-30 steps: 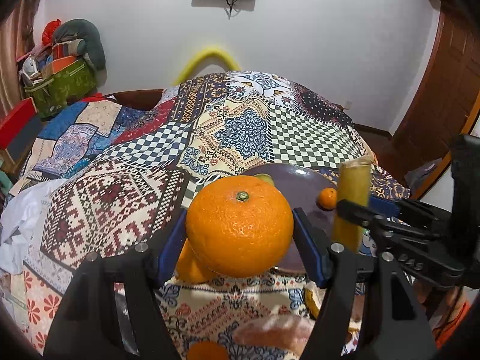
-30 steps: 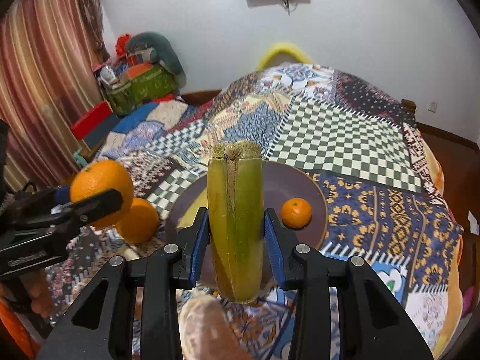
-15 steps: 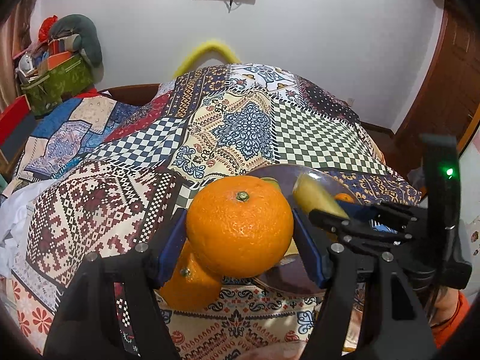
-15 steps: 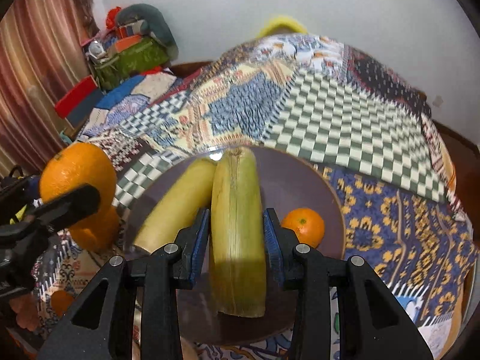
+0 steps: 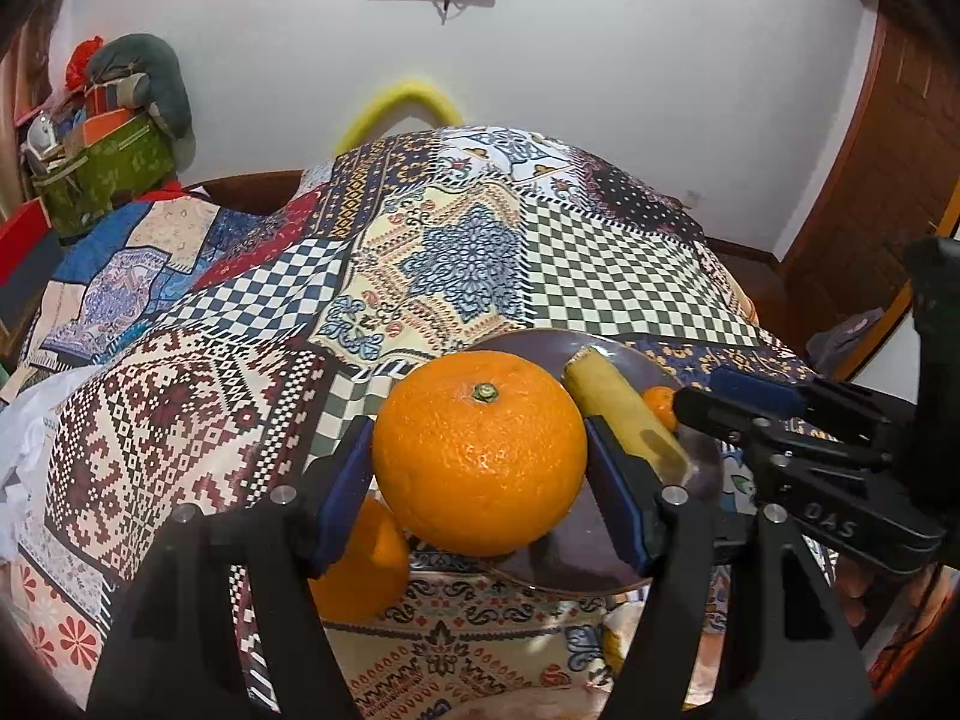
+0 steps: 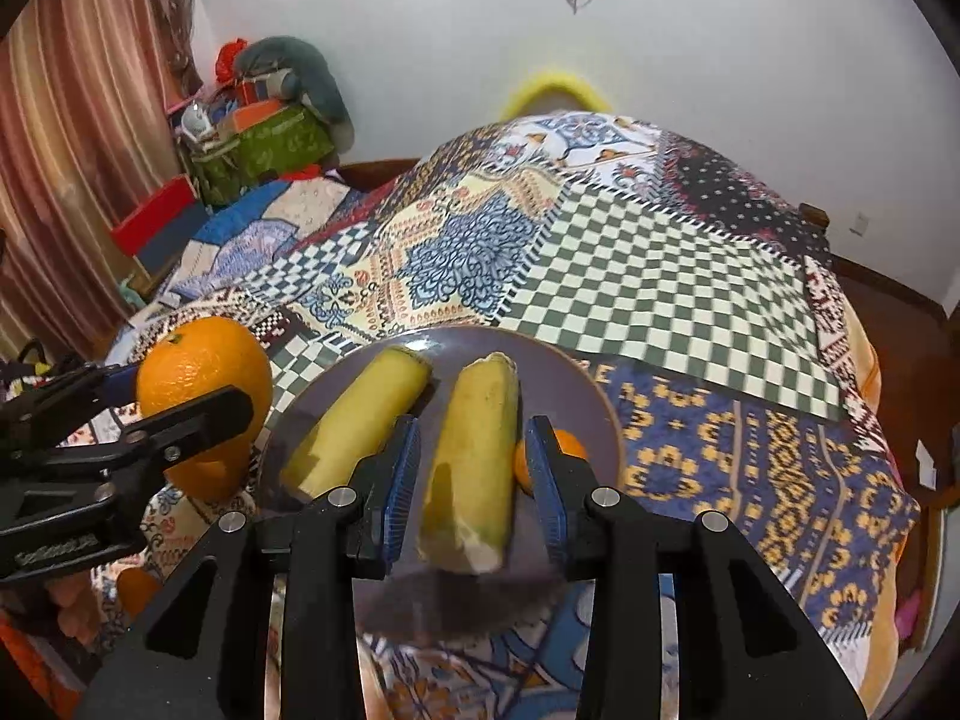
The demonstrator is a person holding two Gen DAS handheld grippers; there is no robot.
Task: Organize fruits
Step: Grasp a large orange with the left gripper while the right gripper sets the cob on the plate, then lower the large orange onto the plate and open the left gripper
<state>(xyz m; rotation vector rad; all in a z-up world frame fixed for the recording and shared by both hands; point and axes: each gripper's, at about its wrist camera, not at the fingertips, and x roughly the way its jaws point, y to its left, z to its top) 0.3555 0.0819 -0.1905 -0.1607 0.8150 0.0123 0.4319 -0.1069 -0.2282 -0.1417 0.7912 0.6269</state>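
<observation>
My left gripper is shut on a large orange, held above the quilt at the left edge of a dark purple plate. The orange also shows in the right wrist view. My right gripper is open, its jaws standing apart on either side of a yellow-green banana piece that lies on the plate. A second banana piece lies left of it. A small orange sits on the plate, partly hidden by the right finger.
Another orange lies on the quilt under my left gripper. A further small orange lies at the lower left. The patchwork quilt covers the whole bed. Bags and boxes are stacked at the far left by the curtain.
My right gripper lowered the banana piece onto the plate beside the other piece and opened, letting it go. My left gripper kept hold of the large orange.
</observation>
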